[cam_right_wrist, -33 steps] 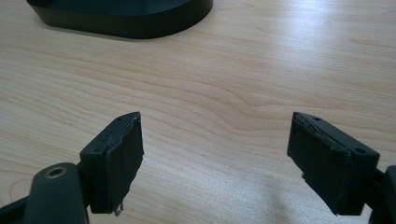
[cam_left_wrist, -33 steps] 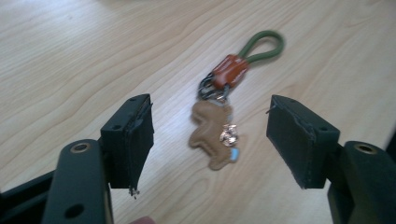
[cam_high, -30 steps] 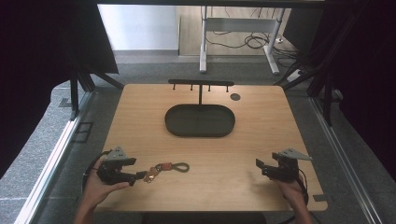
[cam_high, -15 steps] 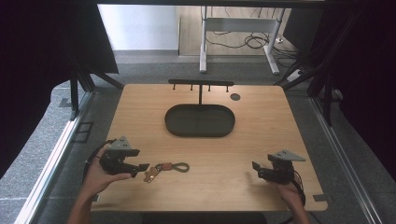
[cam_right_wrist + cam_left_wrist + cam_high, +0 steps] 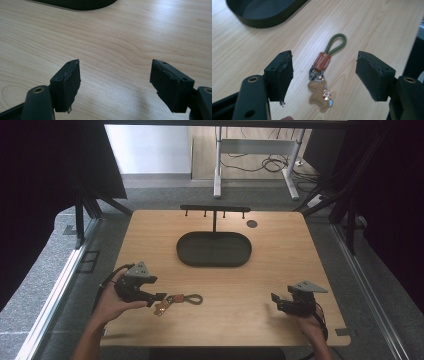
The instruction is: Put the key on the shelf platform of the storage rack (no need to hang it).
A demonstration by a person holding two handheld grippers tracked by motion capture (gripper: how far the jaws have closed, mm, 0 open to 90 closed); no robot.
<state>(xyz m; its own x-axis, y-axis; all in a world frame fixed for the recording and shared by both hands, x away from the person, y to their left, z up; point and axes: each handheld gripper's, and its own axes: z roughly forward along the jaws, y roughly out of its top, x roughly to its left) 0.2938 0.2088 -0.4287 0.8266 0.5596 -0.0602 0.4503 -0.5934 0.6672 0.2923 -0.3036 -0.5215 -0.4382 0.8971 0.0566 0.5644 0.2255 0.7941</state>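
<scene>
Your left gripper (image 5: 324,75) stands wide open with the keychain (image 5: 322,77) lying flat on the table (image 5: 374,30) just ahead, between its jaws but not touched. It looks light and floppy — a green cord loop (image 5: 335,43), a brown collar (image 5: 322,61), metal rings and a small tan charm (image 5: 319,96). Take it at the stiff collar; the charm will likely dangle. Your right gripper (image 5: 115,85) is also wide open — over bare wood.
</scene>
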